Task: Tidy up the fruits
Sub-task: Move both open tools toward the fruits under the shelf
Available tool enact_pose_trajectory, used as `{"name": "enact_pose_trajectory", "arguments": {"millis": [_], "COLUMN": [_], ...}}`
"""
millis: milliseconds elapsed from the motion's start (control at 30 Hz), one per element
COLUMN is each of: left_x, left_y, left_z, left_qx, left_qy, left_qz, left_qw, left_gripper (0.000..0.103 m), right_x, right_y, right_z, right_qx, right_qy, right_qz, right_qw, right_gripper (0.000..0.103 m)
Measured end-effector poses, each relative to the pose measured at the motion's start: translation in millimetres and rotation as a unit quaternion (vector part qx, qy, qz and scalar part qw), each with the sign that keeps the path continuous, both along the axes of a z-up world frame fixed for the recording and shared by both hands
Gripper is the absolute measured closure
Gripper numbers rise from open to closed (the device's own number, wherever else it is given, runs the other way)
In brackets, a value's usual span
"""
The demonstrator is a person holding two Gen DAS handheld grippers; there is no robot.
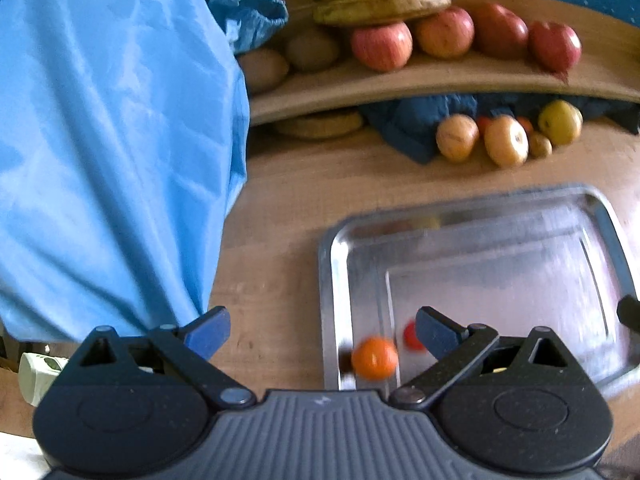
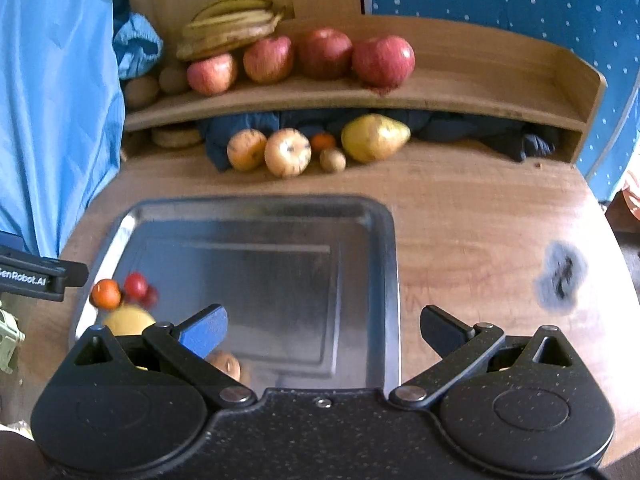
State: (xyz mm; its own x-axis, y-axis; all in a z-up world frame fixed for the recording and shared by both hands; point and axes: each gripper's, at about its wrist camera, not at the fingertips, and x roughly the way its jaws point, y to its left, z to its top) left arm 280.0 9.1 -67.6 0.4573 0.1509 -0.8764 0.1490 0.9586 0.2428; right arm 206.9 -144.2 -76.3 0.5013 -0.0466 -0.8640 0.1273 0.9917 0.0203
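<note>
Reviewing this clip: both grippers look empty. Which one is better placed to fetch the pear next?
Probably the right gripper. It is open and empty, and the pear lies almost straight ahead beyond the tray. From the open left gripper, the pear sits far off to the right.

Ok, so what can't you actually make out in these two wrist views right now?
- Yellow fruit in the tray, right wrist view: partly hidden behind the right gripper.
- Brown fruit, same view: mostly covered by the gripper's linkage.
- Small red fruit, left wrist view: blurred, cut off by a fingertip of the left gripper.
- Under the shelf: dark cloth hides whatever lies behind.
</note>
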Motion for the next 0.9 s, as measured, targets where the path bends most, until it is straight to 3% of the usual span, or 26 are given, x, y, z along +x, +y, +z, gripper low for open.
{"name": "enact_pose_trajectory", "arguments": {"millis": [567, 900], "left_x": [88, 126], "left_y": [-36, -47], "left_z": [-14, -37], "left_qx": [-0.016, -0.06], "left_qy": [0.002, 0.02], "left_qz": [-0.045, -0.049], "left_qw": [0.9989, 0.9968], "left_gripper": [0.002, 0.002], "right_x": [50, 70], "right_y": [8, 1], "right_z": [-14, -33], "right_qx": [-0.009, -0.003], "right_qy": [-0.023, -0.002], "right_qz": [0.012, 0.0], "right_qw": [1.0, 1.0], "right_gripper": [0.001, 0.001]}}
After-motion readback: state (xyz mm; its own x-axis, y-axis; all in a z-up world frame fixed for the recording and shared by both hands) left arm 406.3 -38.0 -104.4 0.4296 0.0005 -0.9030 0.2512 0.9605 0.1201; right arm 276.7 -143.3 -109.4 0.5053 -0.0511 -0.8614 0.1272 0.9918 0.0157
